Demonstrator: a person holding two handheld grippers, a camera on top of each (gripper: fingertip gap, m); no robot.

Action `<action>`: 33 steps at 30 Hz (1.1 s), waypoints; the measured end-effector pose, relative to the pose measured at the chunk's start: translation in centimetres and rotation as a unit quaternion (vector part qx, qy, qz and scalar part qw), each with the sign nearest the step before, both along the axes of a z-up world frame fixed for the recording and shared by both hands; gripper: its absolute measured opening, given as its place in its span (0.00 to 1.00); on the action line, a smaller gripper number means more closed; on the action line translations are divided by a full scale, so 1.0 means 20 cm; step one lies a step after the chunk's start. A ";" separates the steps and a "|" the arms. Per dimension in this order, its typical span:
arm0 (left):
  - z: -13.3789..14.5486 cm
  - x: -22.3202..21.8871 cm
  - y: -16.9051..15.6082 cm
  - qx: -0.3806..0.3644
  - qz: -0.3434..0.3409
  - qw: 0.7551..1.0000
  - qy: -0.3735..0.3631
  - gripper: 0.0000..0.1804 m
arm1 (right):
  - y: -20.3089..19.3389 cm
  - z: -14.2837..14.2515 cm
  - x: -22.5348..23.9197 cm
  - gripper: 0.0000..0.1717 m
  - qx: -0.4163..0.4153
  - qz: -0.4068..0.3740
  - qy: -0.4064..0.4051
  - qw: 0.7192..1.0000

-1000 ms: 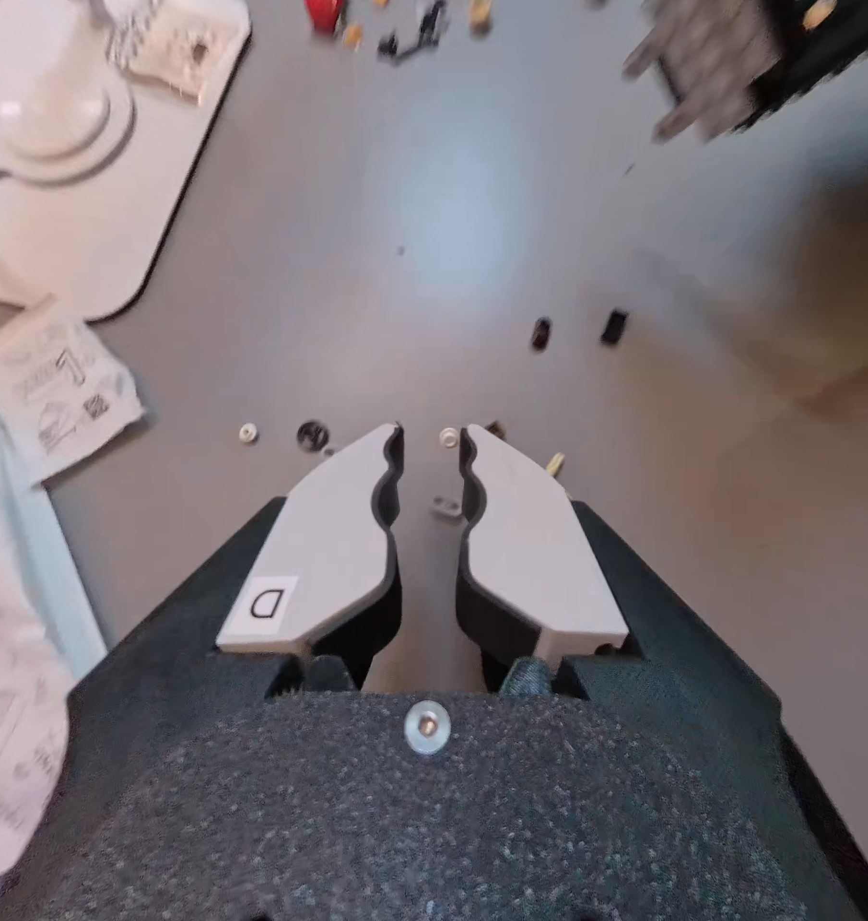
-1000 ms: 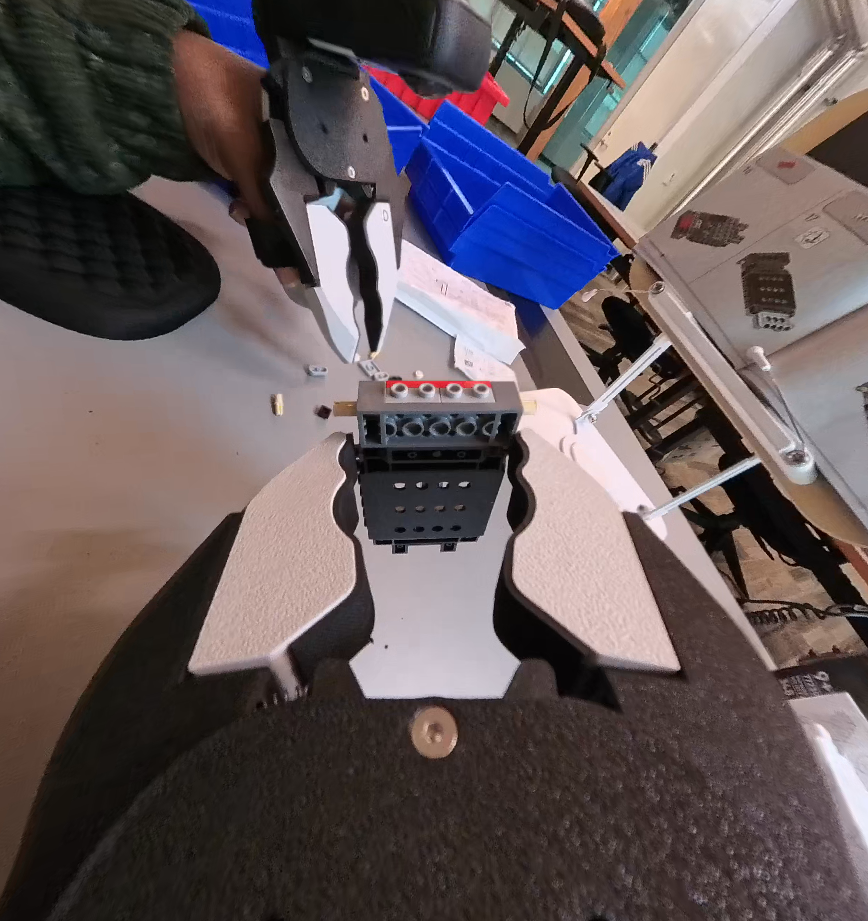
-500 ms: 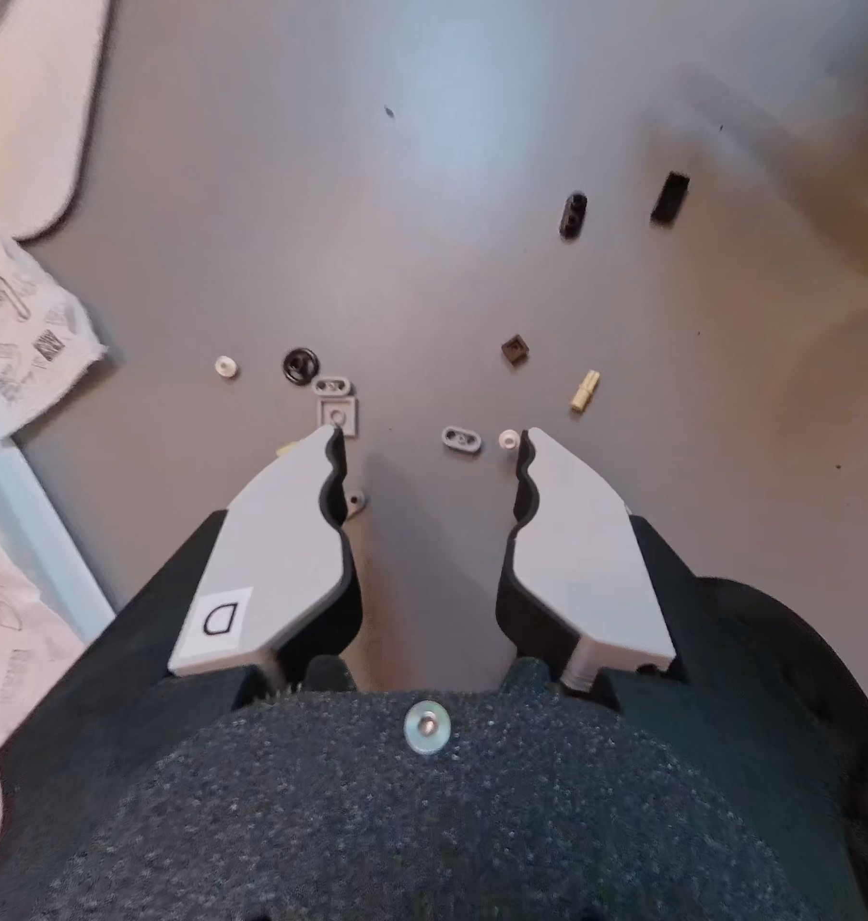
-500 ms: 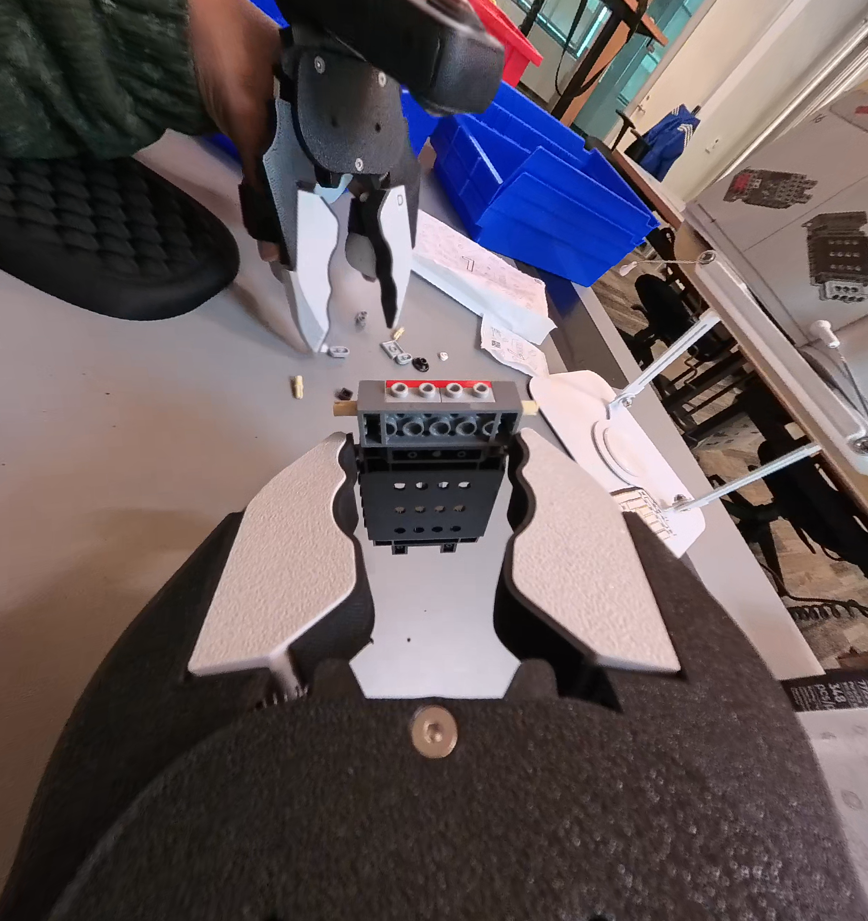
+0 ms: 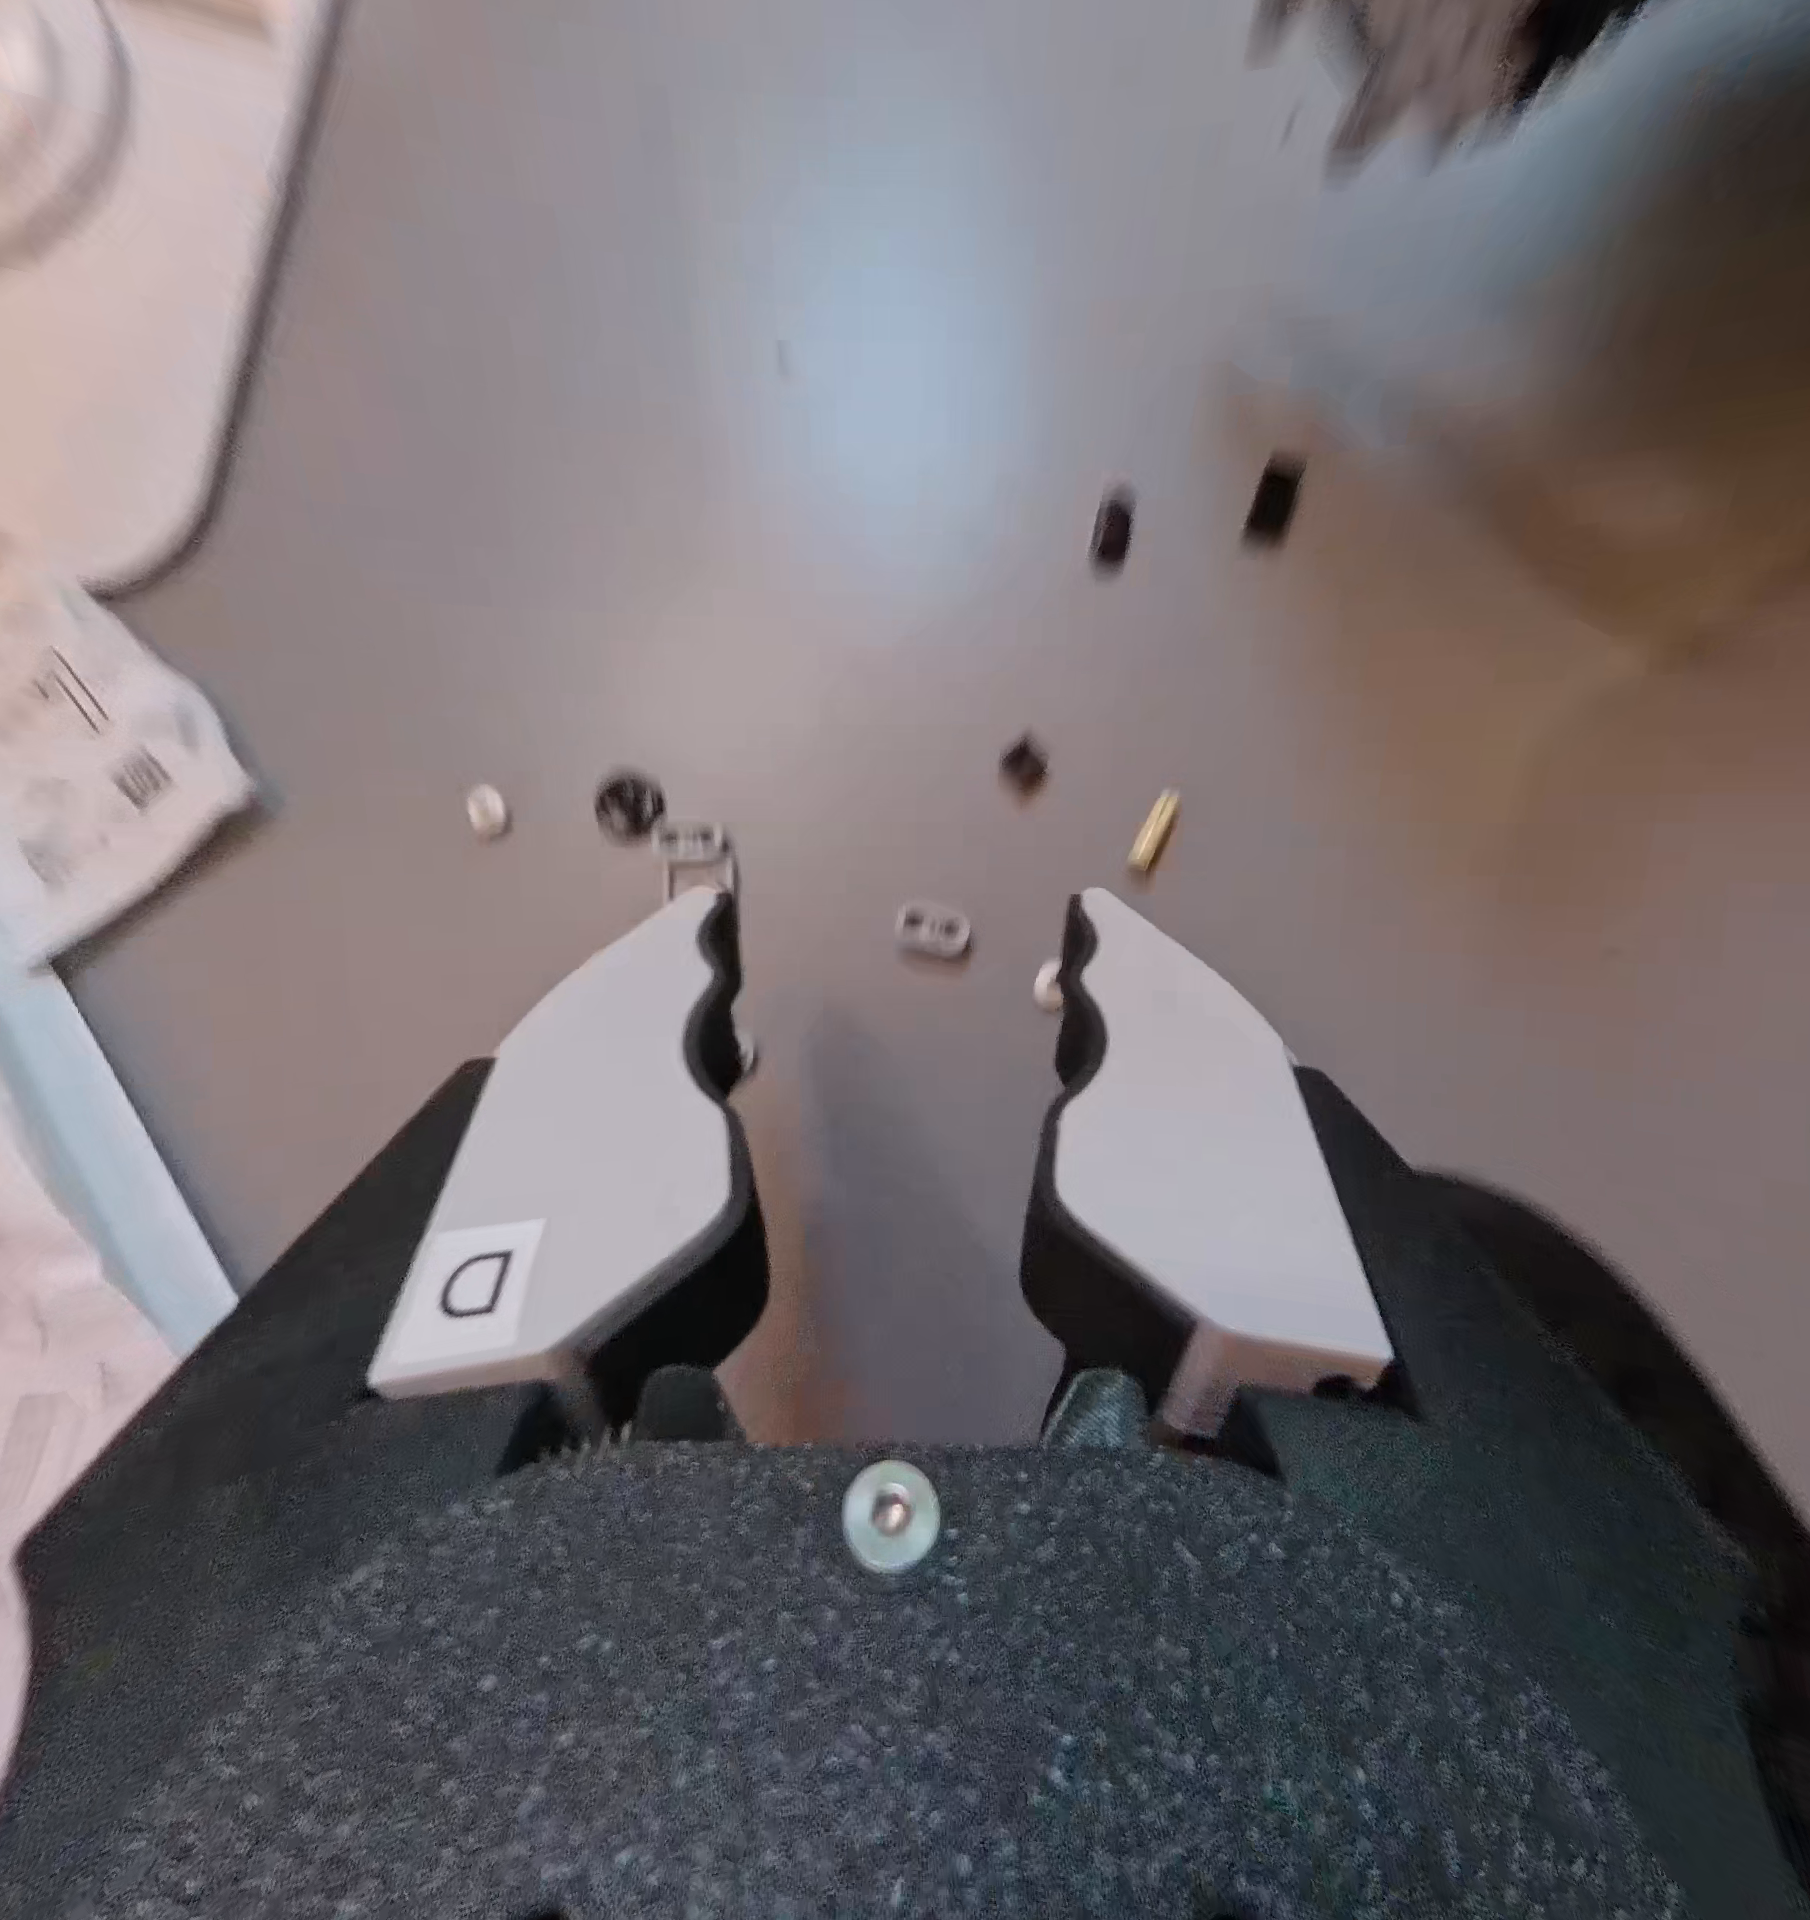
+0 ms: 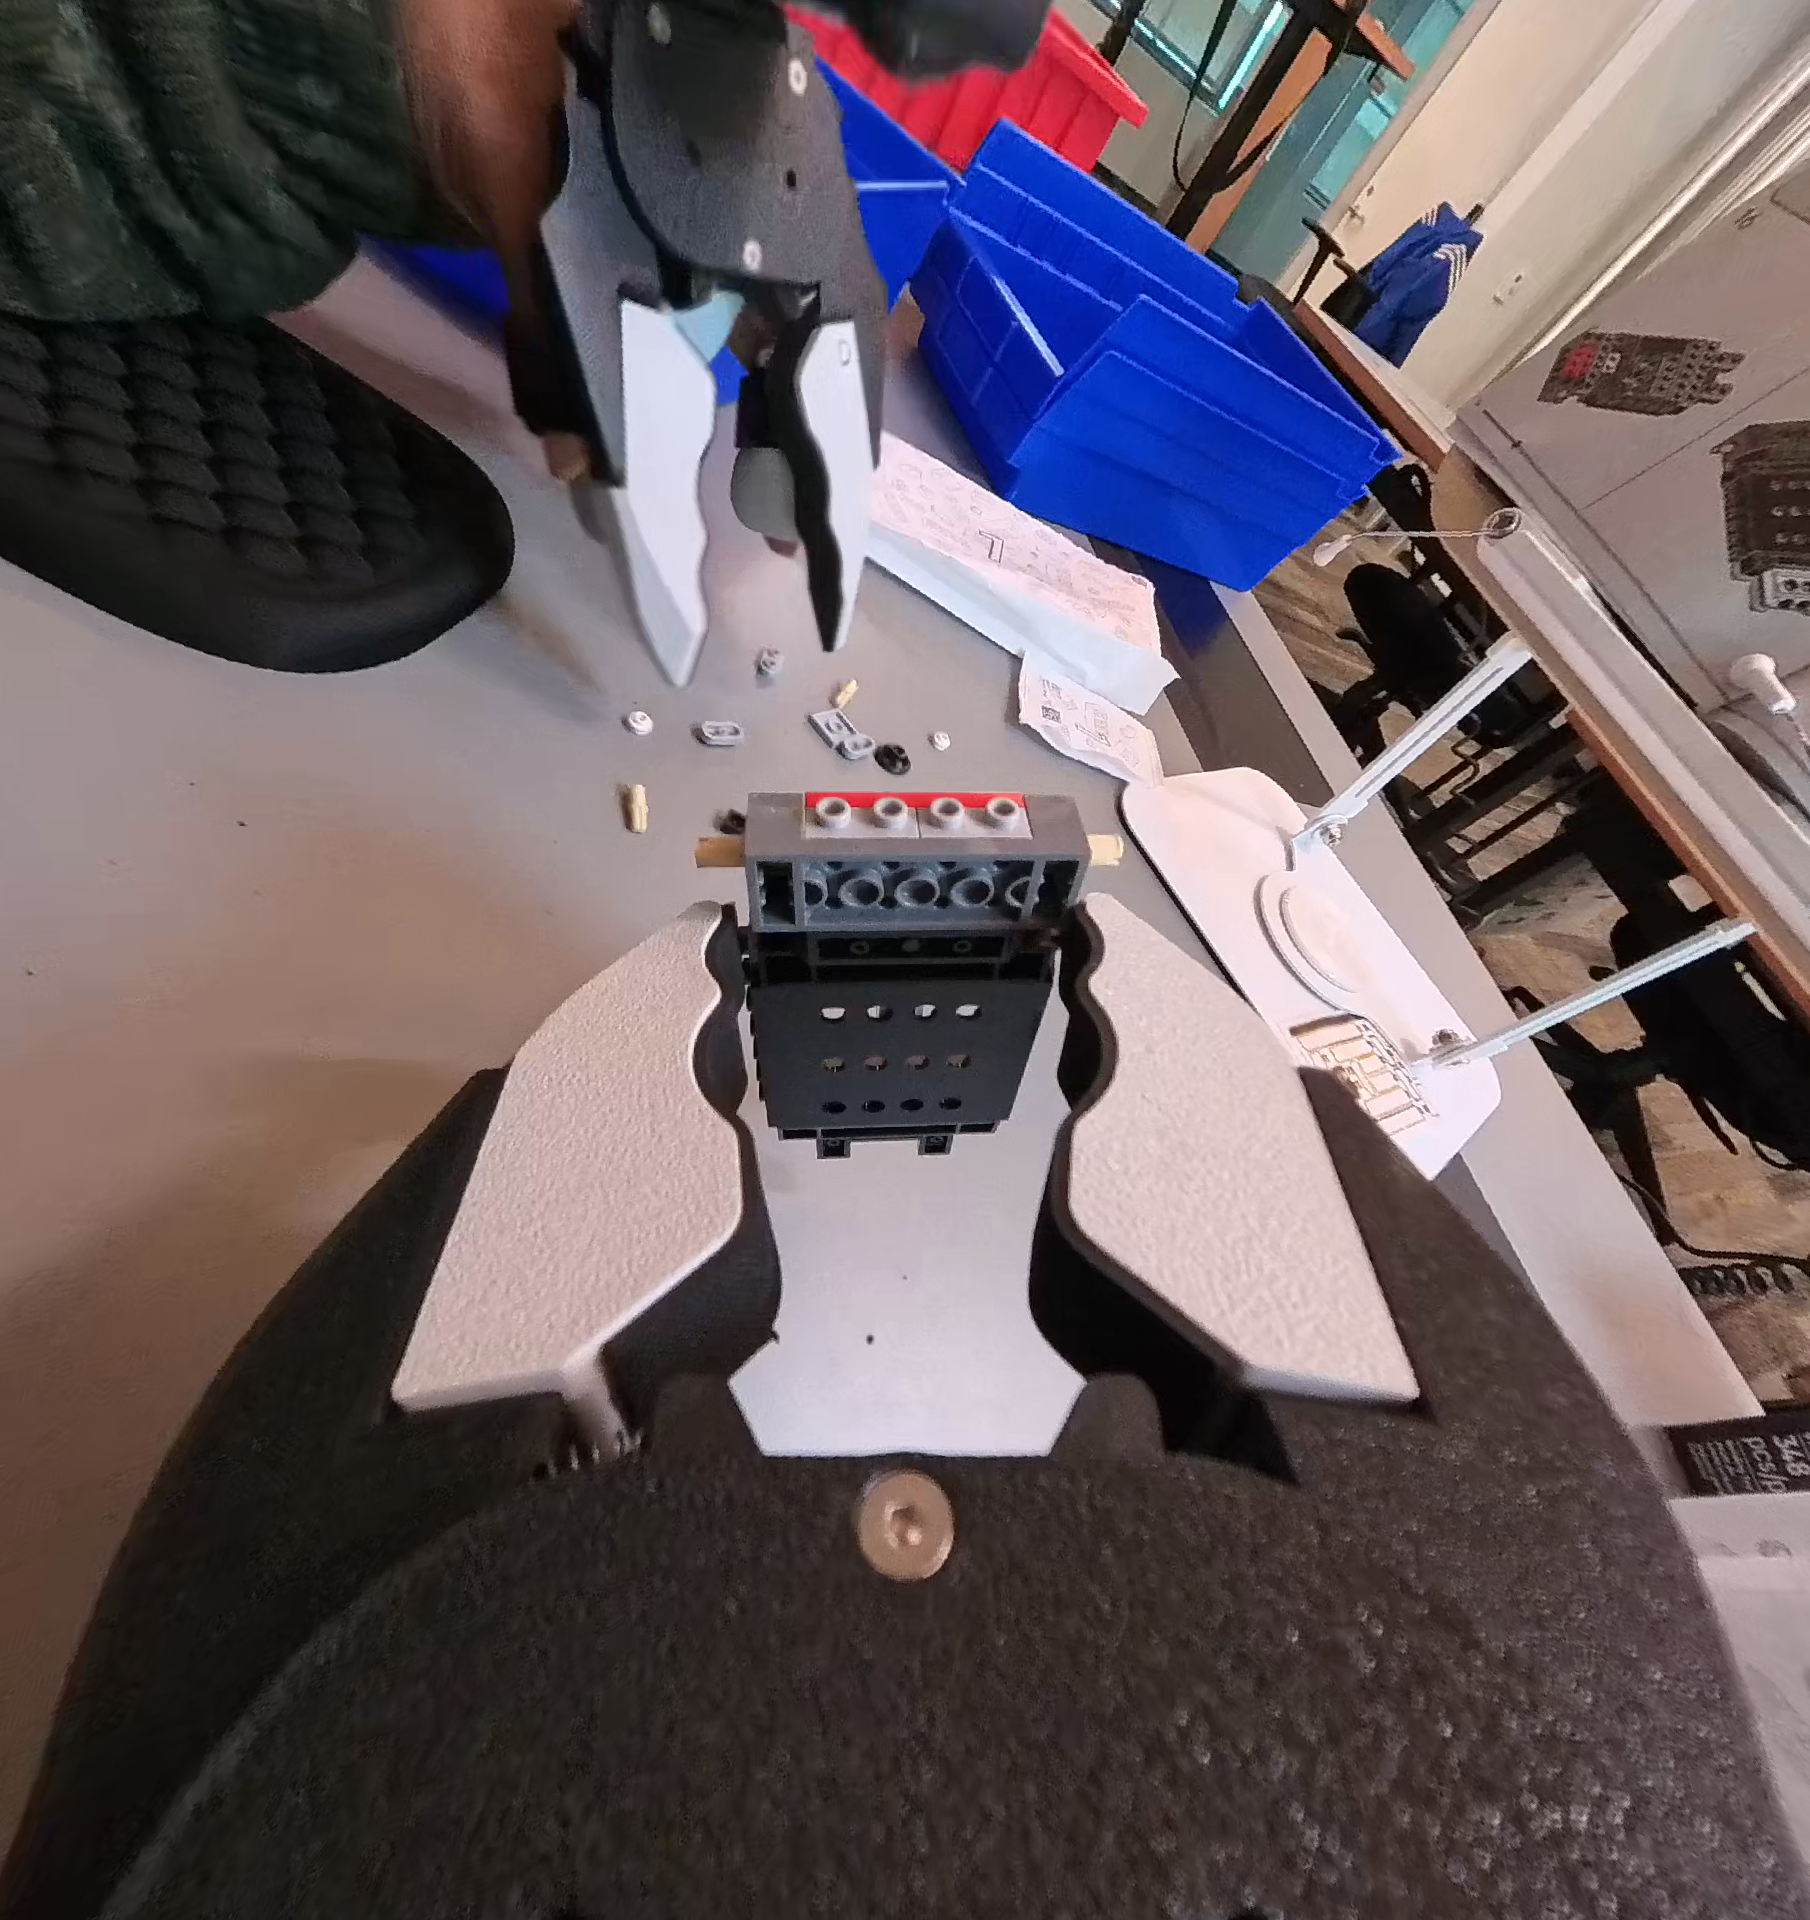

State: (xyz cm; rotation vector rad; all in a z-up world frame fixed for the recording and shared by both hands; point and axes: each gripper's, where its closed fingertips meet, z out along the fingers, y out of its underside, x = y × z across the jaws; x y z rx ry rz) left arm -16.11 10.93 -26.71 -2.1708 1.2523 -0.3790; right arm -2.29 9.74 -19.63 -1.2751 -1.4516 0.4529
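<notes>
The left wrist camera looks steeply down, close over a grey table (image 5: pixel 880 416) strewn with small parts (image 5: pixel 932 928). The right wrist camera sits low, facing across the same table (image 6: pixel 205 883), sharing those small parts (image 6: pixel 719 734).

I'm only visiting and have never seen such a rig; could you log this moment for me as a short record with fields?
Setting: grey table strewn with small building-brick parts
Left gripper: jaws open, holding nothing, above the loose parts
Nearest to left gripper: small grey two-hole plate on the table between the fingertips
Right gripper: jaws closed on a black and grey brick assembly
Assembly detail: red strip on top, tan pins at both ends
Nearby: tan pin, blue bins, instruction sheets, white lamp base
</notes>
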 end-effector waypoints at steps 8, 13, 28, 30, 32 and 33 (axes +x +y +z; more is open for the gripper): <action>0.48 0.47 -0.18 0.002 -0.105 0.926 -0.362 0.18 | -0.10 0.02 -0.06 0.34 -0.053 0.050 0.047 0.996; 0.56 0.59 -0.28 0.099 -0.160 0.918 -0.350 0.17 | -0.16 0.06 -0.08 0.34 -0.129 0.092 0.083 0.984; 0.40 0.68 -0.51 0.270 -0.326 0.896 -0.130 0.16 | -0.49 -0.01 -0.07 0.34 -0.439 0.268 -0.008 0.857; 0.40 0.68 -0.49 0.290 -0.322 0.893 -0.121 0.14 | -0.48 0.00 -0.06 0.34 -0.470 0.273 0.001 0.839; 0.40 0.68 -0.52 0.277 -0.333 0.892 -0.127 0.14 | -0.52 0.00 -0.05 0.34 -0.488 0.293 -0.004 0.822; 0.39 0.69 -0.54 0.270 -0.342 0.891 -0.127 0.14 | -0.54 0.00 -0.05 0.34 -0.490 0.300 -0.011 0.819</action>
